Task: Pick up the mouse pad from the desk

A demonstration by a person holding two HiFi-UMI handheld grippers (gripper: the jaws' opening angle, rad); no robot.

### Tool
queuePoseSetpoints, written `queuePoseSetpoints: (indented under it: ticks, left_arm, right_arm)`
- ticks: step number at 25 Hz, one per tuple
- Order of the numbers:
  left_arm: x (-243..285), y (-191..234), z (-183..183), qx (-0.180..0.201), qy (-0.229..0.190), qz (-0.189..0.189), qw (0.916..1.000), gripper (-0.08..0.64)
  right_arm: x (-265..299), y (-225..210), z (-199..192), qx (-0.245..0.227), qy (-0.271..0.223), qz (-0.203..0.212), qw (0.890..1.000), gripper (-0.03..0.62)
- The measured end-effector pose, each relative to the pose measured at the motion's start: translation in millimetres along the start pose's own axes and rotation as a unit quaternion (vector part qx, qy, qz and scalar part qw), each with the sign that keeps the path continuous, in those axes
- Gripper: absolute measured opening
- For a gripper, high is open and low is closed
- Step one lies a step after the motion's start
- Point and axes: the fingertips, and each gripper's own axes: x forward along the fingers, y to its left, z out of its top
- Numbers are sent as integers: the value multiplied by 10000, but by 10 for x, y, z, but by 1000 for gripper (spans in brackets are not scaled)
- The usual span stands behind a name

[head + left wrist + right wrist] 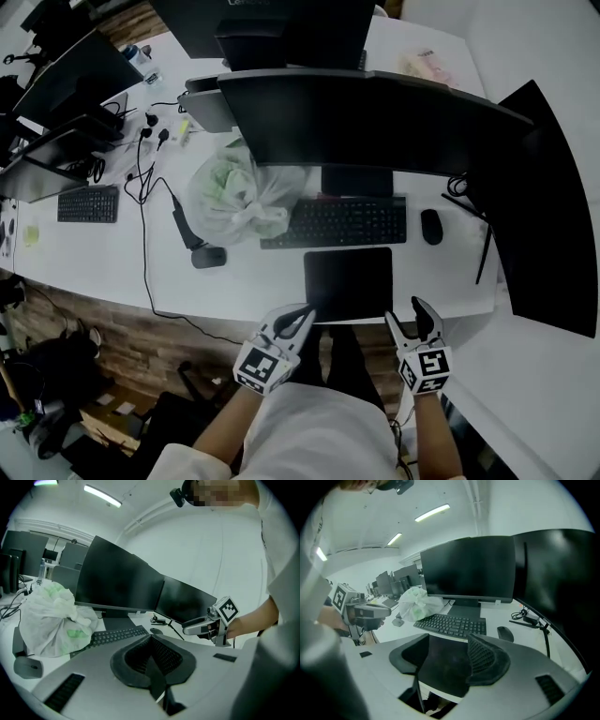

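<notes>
White desk (234, 281) lies below, where the right gripper (406, 313), jaws apart, and the left gripper (305, 312), jaws together, hang close to the near edge of the black mouse pad (348, 283), which lies flat before the keyboard (337, 222); I judge this the approach step, and next the open jaws should close on that edge.

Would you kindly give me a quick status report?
Left gripper shut, right gripper open, both at near corners of mouse pad. Pad flat on desk, not gripped. Nothing on it; keyboard just behind.
</notes>
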Motion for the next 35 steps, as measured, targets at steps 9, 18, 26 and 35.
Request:
queuePoseSetpoints:
  ticks: [9,18,26,35]
  left_arm:
    - [300,30,-604,-329,223,208,9990,17]
    - [506,106,-1002,-307,469,280,9980,17]
    - [567,245,-1171,-295,622,369,9969,17]
    - [553,319,-1272,-379,707,469,9957,17]
  right_arm:
    - [592,-102,-698,26,670,269,9974,284]
    - [915,-195,-1253,115,1196,325,9922,305]
    - [1161,-310,-1521,122,1499,271,9883,331]
    - [1288,-299,-1764,13,1839,74,9829,385]
